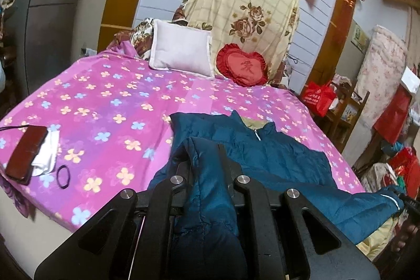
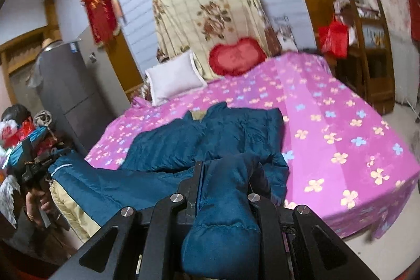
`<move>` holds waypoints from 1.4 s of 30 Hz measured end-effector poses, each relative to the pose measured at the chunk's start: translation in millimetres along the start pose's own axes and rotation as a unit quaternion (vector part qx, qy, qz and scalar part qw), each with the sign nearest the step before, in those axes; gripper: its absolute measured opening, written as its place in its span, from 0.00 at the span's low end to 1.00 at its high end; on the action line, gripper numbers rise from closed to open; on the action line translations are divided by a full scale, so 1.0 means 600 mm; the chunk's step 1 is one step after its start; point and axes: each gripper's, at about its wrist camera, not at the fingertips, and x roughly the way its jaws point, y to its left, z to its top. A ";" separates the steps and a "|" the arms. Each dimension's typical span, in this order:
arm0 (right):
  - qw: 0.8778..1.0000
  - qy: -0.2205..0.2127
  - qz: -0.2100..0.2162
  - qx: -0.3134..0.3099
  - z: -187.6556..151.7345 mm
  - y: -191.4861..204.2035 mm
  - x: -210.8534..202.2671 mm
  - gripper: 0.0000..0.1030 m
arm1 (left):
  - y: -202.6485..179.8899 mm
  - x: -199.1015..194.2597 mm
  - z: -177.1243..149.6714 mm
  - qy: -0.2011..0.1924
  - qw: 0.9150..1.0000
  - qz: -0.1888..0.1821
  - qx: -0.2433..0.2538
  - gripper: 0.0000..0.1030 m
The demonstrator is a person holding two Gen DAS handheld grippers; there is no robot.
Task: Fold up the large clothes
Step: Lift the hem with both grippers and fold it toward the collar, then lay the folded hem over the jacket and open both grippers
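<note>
Brightness: soft, even indoor light is filling both views; the source is not showing.
Shadows: faint shade is sitting in the folds of the blue jacket (image 1: 275, 156).
Glare: small highlights are glinting off the phone (image 1: 26, 151) at 9 o'clock.
Blur: the right wrist view is smearing, worst on the red hangings (image 2: 101, 8) at 11 o'clock.
Distortion: fisheye is bowing the bed (image 2: 341, 122); corners are going black.

Jacket (image 1: 275, 156): teal quilted cloth, slight sheen. Bedsheet (image 1: 105, 106): matt pink floral cloth. Left gripper (image 1: 207, 162) and right gripper (image 2: 225, 169): matt black plastic, shiny metal pivot pins. Phone (image 1: 26, 151): glossy.
</note>
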 end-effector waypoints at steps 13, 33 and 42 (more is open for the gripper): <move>0.997 -0.046 -0.068 -0.012 0.061 0.008 0.084 0.13 | 0.002 0.087 0.061 -0.008 1.000 -0.002 -0.030 0.11; 0.986 -0.141 -0.091 -0.007 0.284 -0.015 0.284 0.13 | -0.031 0.279 0.188 -0.025 0.996 0.086 0.021 0.11; 0.981 -0.128 -0.148 0.015 0.219 -0.091 0.426 0.13 | -0.035 0.444 0.146 0.035 0.991 0.115 0.055 0.12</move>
